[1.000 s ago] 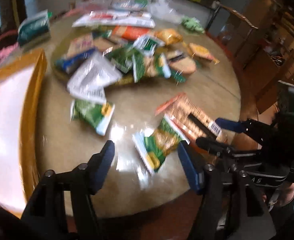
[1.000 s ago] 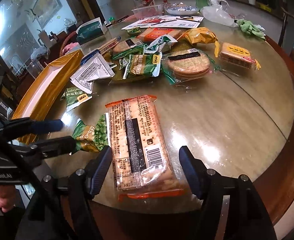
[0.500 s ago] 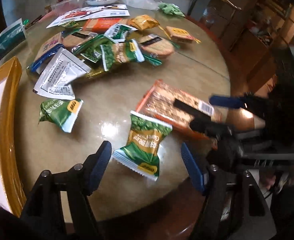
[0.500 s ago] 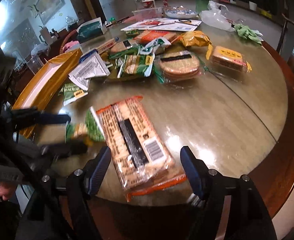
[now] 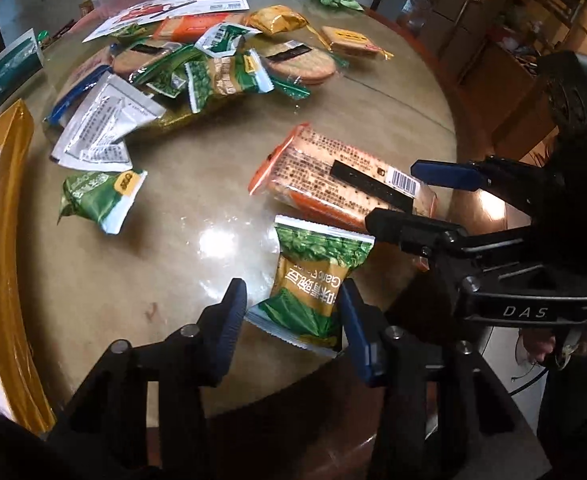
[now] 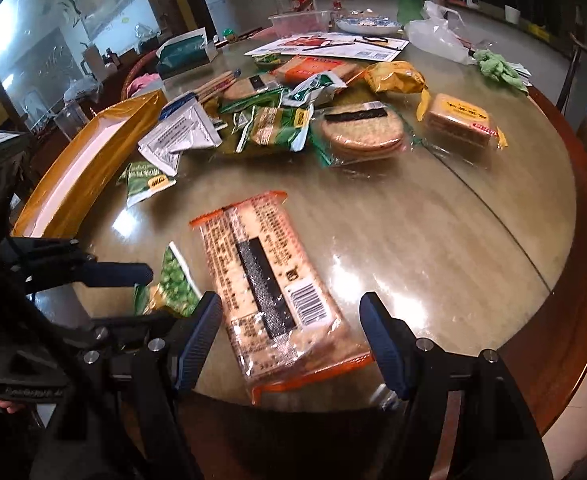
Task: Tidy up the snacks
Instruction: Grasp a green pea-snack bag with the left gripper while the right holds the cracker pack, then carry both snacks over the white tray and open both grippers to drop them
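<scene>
A green pea snack packet (image 5: 313, 280) lies near the table's front edge, between the fingers of my left gripper (image 5: 293, 312). Its jaws are closing on the packet, and the pads stand right at its sides without a clear squeeze. Beside it lies a long orange-edged cracker packet (image 6: 265, 280) with a barcode. My right gripper (image 6: 289, 332) straddles the near end of that packet, open, with a gap on both sides. The right wrist view shows the left gripper (image 6: 141, 296) around the pea packet (image 6: 175, 284); the left wrist view shows the right gripper (image 5: 417, 198) over the cracker packet (image 5: 333, 176).
A yellow tray (image 5: 5, 240) with a white floor lies along the left of the round table (image 6: 473, 240). A second green packet (image 5: 97, 192) lies near it. Several snack packets are heaped mid-table (image 5: 197, 76), with round crackers (image 6: 361, 132) and a sandwich-biscuit pack (image 6: 459, 118) to their right.
My left gripper has moved down over the green pea packet and its jaws have narrowed around it. The right gripper has stayed over the cracker packet, which has turned slightly.
</scene>
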Action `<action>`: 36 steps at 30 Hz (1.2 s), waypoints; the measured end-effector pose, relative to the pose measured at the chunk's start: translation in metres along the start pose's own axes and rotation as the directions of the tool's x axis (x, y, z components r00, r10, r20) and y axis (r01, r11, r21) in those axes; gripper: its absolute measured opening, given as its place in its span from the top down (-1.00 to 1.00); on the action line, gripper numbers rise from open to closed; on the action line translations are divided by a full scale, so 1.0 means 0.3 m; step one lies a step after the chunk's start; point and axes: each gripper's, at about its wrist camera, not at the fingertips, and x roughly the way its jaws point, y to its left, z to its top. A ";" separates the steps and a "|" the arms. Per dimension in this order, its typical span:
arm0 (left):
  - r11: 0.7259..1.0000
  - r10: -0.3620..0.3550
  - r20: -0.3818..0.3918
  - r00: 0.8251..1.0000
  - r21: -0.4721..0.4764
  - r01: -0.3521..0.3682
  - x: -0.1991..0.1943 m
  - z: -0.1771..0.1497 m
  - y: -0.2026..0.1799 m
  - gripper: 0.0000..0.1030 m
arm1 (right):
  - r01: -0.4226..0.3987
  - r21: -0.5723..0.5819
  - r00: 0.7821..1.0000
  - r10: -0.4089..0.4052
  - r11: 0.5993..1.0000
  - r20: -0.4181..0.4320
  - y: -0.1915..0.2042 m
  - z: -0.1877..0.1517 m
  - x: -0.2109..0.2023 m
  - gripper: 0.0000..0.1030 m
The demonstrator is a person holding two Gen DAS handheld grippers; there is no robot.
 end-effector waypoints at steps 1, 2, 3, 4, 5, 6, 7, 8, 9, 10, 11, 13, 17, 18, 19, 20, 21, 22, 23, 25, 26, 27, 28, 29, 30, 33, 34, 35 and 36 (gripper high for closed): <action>1.000 -0.002 0.002 1.000 -0.007 0.002 0.004 0.003 0.005 0.02 | 0.002 -0.002 1.000 -0.002 1.000 0.003 0.002 0.002 -0.001 -0.39; 1.000 -0.002 0.005 1.000 -0.015 0.002 0.008 0.008 0.010 0.01 | 0.004 -0.004 1.000 -0.004 1.000 0.005 0.003 0.005 -0.001 -0.39; 1.000 0.007 0.013 1.000 -0.022 -0.006 0.008 0.010 0.014 0.01 | 0.009 -0.007 1.000 -0.009 1.000 0.004 0.004 0.007 0.001 -0.39; 1.000 0.009 0.016 1.000 -0.023 -0.008 0.009 0.013 0.016 0.01 | 0.014 -0.009 1.000 -0.014 1.000 0.002 0.005 0.009 0.003 -0.39; 1.000 0.008 0.016 1.000 -0.023 -0.007 0.009 0.014 0.016 0.02 | 0.013 -0.013 1.000 -0.013 1.000 -0.001 0.006 0.011 0.005 -0.39; 1.000 0.010 0.015 1.000 -0.024 -0.010 0.006 0.011 0.014 0.02 | 0.012 -0.018 1.000 -0.012 1.000 -0.008 0.008 0.012 0.008 -0.39; 1.000 0.010 0.013 1.000 -0.018 -0.010 0.003 0.004 0.011 0.04 | 0.011 -0.020 1.000 -0.011 1.000 -0.012 0.010 0.012 0.009 -0.39; 1.000 0.013 0.017 1.000 -0.007 -0.013 0.000 -0.008 0.005 0.08 | 0.007 -0.022 1.000 -0.008 1.000 -0.012 0.012 0.010 0.009 -0.39; 1.000 0.025 0.020 0.999 -0.004 -0.025 -0.003 -0.012 0.003 0.10 | 0.008 -0.028 1.000 -0.009 1.000 -0.016 0.016 0.010 0.013 -0.39; 0.999 0.037 0.023 0.999 -0.009 -0.037 -0.008 -0.022 0.005 0.12 | 0.014 -0.034 1.000 -0.015 0.999 -0.018 0.019 0.011 0.017 -0.39; 0.999 0.039 0.023 0.999 -0.017 -0.038 -0.013 -0.032 0.009 0.12 | 0.018 -0.040 1.000 -0.019 0.999 -0.019 0.023 0.012 0.021 -0.39; 0.999 0.016 0.021 1.000 -0.042 -0.015 -0.022 -0.043 0.026 0.11 | 0.030 -0.059 0.999 -0.032 0.998 -0.019 0.037 0.015 0.028 -0.39; 0.998 0.051 0.044 0.998 -0.051 -0.049 -0.022 -0.041 0.039 0.09 | 0.081 -0.091 0.996 -0.084 0.993 -0.031 0.063 0.013 0.057 -0.38; 0.997 0.060 0.051 0.997 -0.060 -0.057 -0.022 -0.040 0.041 0.09 | 0.088 -0.095 0.995 -0.091 0.992 -0.028 0.066 0.009 0.059 -0.38; 0.997 0.058 0.055 0.997 -0.063 -0.054 -0.021 -0.036 0.041 0.16 | 0.096 -0.094 0.995 -0.098 0.991 -0.021 0.069 0.005 0.059 -0.37; 0.996 0.053 0.065 0.996 -0.069 -0.048 -0.024 -0.039 0.044 0.19 | 0.102 -0.094 0.995 -0.103 0.990 -0.014 0.072 0.000 0.056 -0.33; 0.995 0.056 0.071 0.996 -0.084 -0.050 -0.027 -0.041 0.047 0.20 | 0.106 -0.096 0.994 -0.107 0.990 -0.008 0.075 -0.006 0.054 -0.30; 0.994 0.053 0.077 0.996 -0.095 -0.045 -0.032 -0.045 0.053 0.22 | 0.102 -0.088 0.995 -0.103 0.991 -0.006 0.074 -0.008 0.051 -0.30; 0.994 0.044 0.087 0.995 -0.102 -0.036 -0.037 -0.051 0.058 0.24 | 0.094 -0.074 0.996 -0.095 0.993 -0.003 0.070 -0.009 0.048 -0.27; 0.991 0.039 0.109 0.993 -0.134 -0.025 -0.050 -0.064 0.079 0.25 | 0.046 -0.034 0.999 -0.046 0.998 0.006 0.056 -0.009 0.038 -0.22; 0.987 0.033 0.119 0.992 -0.160 -0.013 -0.060 -0.071 0.094 0.26 | 0.029 -0.016 1.000 -0.029 0.999 0.011 0.051 -0.007 0.036 -0.21; 0.984 0.023 0.130 0.991 -0.180 0.001 -0.069 -0.076 0.105 0.26 | 0.011 0.007 1.000 -0.011 1.000 0.016 0.046 -0.008 0.033 -0.17; 0.980 0.018 0.138 0.990 -0.200 0.010 -0.078 -0.083 0.117 0.26 | 0.002 0.018 1.000 -0.002 1.000 0.018 0.044 -0.008 0.031 -0.17; 0.975 0.017 0.141 0.990 -0.221 0.014 -0.085 -0.087 0.126 0.26 | -0.003 0.027 1.000 0.003 1.000 0.021 0.045 -0.009 0.030 -0.17; 0.969 0.012 0.149 0.989 -0.247 0.026 -0.099 -0.093 0.140 0.26 | -0.007 0.041 1.000 0.006 0.999 0.023 0.046 -0.009 0.030 -0.16; 0.955 0.009 0.200 0.980 -0.292 0.051 -0.148 -0.122 0.171 0.26 | -0.045 0.047 0.998 0.043 0.998 0.050 0.062 -0.008 0.009 -0.14; 0.947 0.026 0.235 0.972 -0.317 0.052 -0.176 -0.130 0.184 0.26 | -0.051 0.044 0.997 0.048 0.998 0.061 0.068 -0.007 0.003 -0.14; 0.941 0.043 0.265 0.963 -0.335 0.050 -0.209 -0.142 0.195 0.26 | -0.057 0.046 0.996 0.054 0.997 0.068 0.077 -0.004 -0.003 -0.13; 0.936 0.057 0.290 0.955 -0.347 0.049 -0.240 -0.150 0.204 0.26 | -0.071 0.046 0.995 0.068 0.996 0.076 0.086 0.000 -0.010 -0.12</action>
